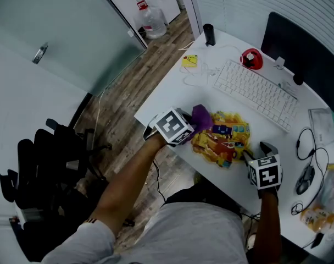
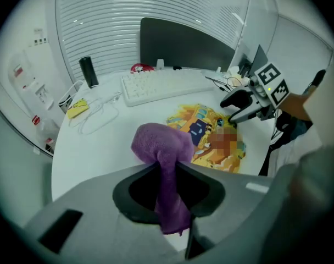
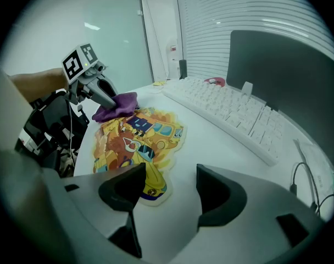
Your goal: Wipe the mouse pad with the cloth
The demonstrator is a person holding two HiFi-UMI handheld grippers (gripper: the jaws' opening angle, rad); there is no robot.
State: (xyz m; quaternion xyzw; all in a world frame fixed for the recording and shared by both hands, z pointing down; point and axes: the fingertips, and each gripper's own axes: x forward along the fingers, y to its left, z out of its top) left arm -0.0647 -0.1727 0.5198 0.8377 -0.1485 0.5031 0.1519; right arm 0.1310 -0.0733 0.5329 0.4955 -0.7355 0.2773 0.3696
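The left tongs point(image 2: 168, 169) are pressed together on a purple cloth point(image 2: 161, 144). One end of the cloth hangs back through the jaws, and the rest bunches in a rounded wad just ahead of them. In the head view the wad sits on the left edge of the mouse pad point(image 1: 222, 139), a yellow, cartoon-printed pad with an irregular outline. The pad lies flat on the white worktop point(image 1: 172, 100), near the front edge and just in front of the keyboard point(image 1: 255, 91).

The right tongs point(image 3: 170, 188) are spread, with nothing gripped. They sit low at the pad's opposite end, and the pad's tip shows by the left jaw. Whether that jaw presses on the pad cannot be told. The two tongs face each other across the pad.

Behind the keyboard stands a dark monitor point(image 1: 304, 54), with a red round thing point(image 1: 251, 58) at the keyboard's far end. Farther along the worktop are a black cylinder point(image 1: 209, 34) and a small yellow item point(image 1: 190, 60) beside a thin white cable point(image 1: 202, 73). A dark mouse point(image 1: 305, 179) lies well off to the right.
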